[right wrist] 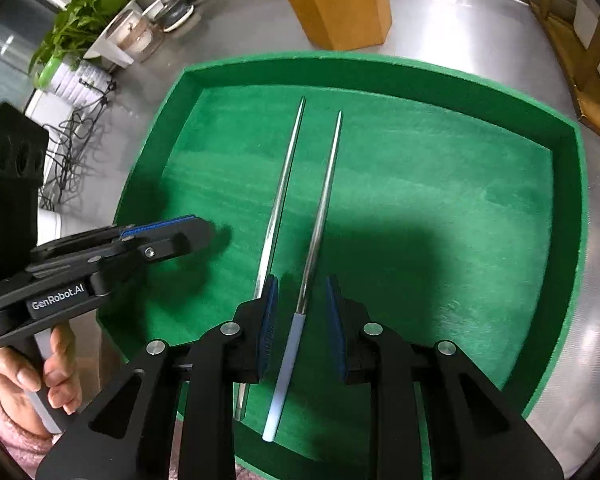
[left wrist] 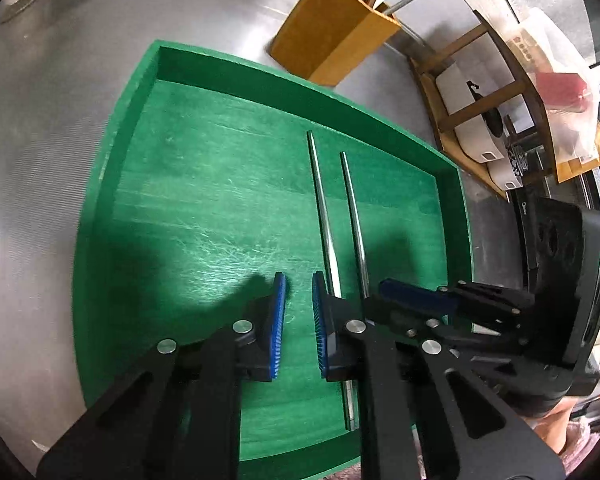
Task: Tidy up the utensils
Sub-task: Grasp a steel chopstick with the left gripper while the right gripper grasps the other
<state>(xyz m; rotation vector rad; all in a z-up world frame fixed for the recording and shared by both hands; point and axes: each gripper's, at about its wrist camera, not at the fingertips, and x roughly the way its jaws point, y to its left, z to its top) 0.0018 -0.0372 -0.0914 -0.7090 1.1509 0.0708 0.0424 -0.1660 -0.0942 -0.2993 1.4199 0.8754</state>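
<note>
Green tray [right wrist: 564,184] is sitting on the steel desk [left wrist: 40,140], serving as the reference point for everything else. Two metal chopsticks are lying side by side on the tray floor, running roughly parallel from the near edge toward the far wall, tips pointing away. The left chopstick [right wrist: 278,200] is resting just beside the right chopstick [right wrist: 320,208], a narrow gap between them; the right one is showing a pale blue-grey handle sleeve at its near end. The right gripper [right wrist: 302,320] is hovering low over the tray's near side, its blue pads standing narrowly apart with the right chopstick's shaft passing between them; the pads are not pressing on it, a gap showing on each side. The left gripper [left wrist: 299,320] is hanging over the tray floor just left of the chopsticks, its jaws nearly closed with only a slim gap and nothing between them. A hand [right wrist: 56,368] in a pink sleeve is gripping the left gripper's handle at the tray's near left corner. A tan wooden utensil block [left wrist: 332,36] is standing on the desk just beyond the tray's far wall. A potted plant [right wrist: 88,12] is sitting well beyond the tray's far left corner.
</note>
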